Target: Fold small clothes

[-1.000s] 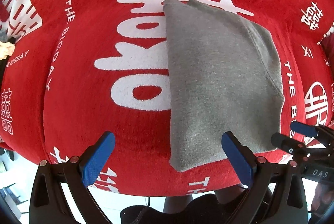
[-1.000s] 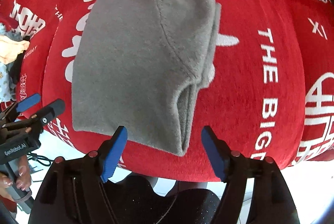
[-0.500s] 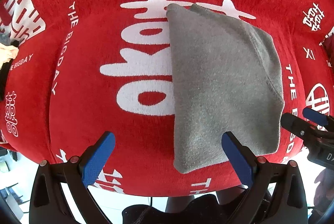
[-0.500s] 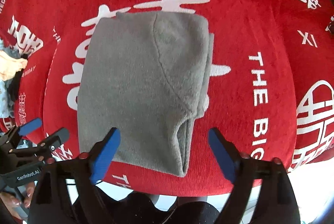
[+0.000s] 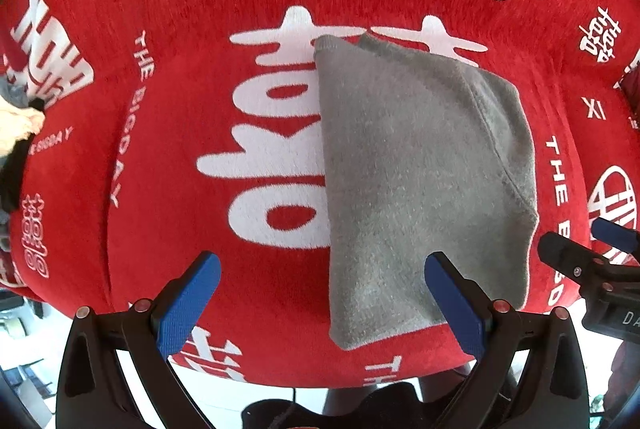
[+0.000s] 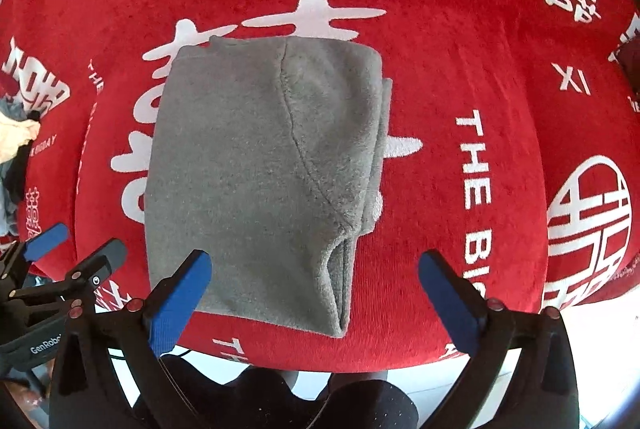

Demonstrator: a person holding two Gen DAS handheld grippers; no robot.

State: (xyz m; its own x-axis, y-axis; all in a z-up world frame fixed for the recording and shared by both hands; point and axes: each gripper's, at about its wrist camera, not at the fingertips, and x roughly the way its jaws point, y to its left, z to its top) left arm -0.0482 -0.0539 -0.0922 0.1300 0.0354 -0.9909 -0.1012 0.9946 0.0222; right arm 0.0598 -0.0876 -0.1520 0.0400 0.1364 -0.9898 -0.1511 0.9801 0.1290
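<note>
A grey fleece garment [image 5: 416, 165] lies folded into a compact rectangle on the red cloth [image 5: 200, 9], its near edge close to the table's front edge. It also shows in the right wrist view [image 6: 260, 173], with a curved seam across it and a folded opening at its near right corner. My left gripper [image 5: 320, 299] is open and empty, hovering above the garment's near left corner. My right gripper [image 6: 314, 293] is open and empty above the garment's near edge. Each gripper shows at the edge of the other's view.
The red cloth [image 6: 460, 29] with white lettering covers the whole table. A pile of other clothes [image 5: 16, 125] lies at the far left edge. The person's dark-clothed legs [image 6: 320, 401] are just below the table's front edge.
Both grippers have pulled back and up from the garment. The right gripper's jaws have opened wider. The garment has not moved.
</note>
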